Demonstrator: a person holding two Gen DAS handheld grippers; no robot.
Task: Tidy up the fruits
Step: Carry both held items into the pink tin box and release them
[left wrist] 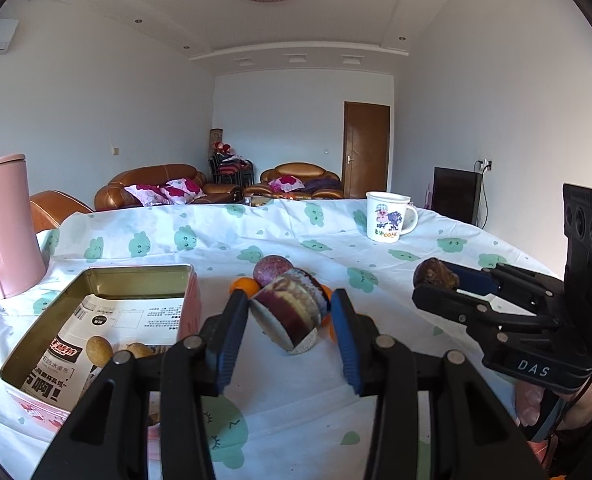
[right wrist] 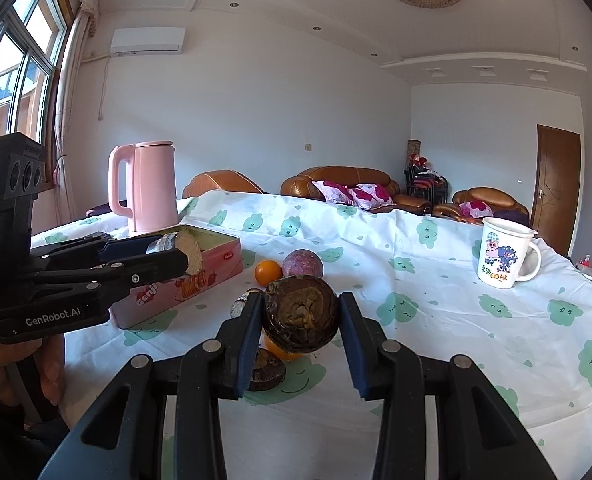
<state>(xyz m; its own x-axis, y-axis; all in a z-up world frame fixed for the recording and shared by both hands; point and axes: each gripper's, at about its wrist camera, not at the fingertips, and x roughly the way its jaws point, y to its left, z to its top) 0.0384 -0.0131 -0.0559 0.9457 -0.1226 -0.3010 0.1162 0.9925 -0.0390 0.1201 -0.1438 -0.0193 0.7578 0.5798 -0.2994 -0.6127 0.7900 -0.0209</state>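
Observation:
My left gripper (left wrist: 289, 314) is shut on a short piece of purple sugarcane (left wrist: 287, 312) and holds it above the table, right of the open pink tin (left wrist: 95, 320). It also shows in the right wrist view (right wrist: 175, 256), over the tin's (right wrist: 215, 268) near end. My right gripper (right wrist: 300, 314) is shut on a dark brown halved fruit (right wrist: 300, 312), held above the cloth; it shows in the left wrist view (left wrist: 436, 276) too. On the cloth lie a purple round fruit (right wrist: 302, 264), an orange (right wrist: 267, 272) and a brown fruit half (right wrist: 265, 370).
A pink kettle (right wrist: 147, 184) stands behind the tin. A white printed mug (right wrist: 504, 256) stands at the far right of the table. The tin holds a printed paper and two small yellow-brown fruits (left wrist: 99, 350). Sofas stand beyond the table.

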